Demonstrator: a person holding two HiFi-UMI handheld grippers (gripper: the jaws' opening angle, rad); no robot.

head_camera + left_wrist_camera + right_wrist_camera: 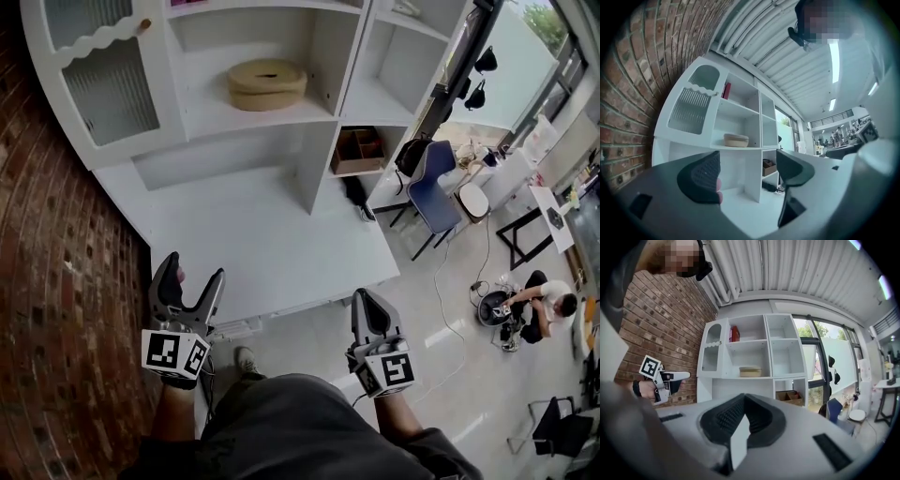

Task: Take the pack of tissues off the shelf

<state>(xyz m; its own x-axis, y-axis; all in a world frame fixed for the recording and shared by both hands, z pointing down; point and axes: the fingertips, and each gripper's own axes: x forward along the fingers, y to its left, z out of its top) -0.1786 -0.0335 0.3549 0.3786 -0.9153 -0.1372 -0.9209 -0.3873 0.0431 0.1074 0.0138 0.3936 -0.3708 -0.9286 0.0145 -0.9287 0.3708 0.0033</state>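
The pack of tissues is a flat tan oval bundle lying on a middle shelf of the white shelf unit. It also shows far off as the pack in the left gripper view and the pack in the right gripper view. My left gripper is held low near the counter's front edge, open and empty, well short of the shelf. My right gripper is beside it, shut on nothing. Seen from the left gripper, the jaws stand wide apart; on the right gripper the pads meet.
A brick wall runs along the left. A ribbed-glass cabinet door closes the upper left compartment. A brown cardboard box sits in a lower compartment, a red item on a top shelf. A blue chair and a crouching person are at right.
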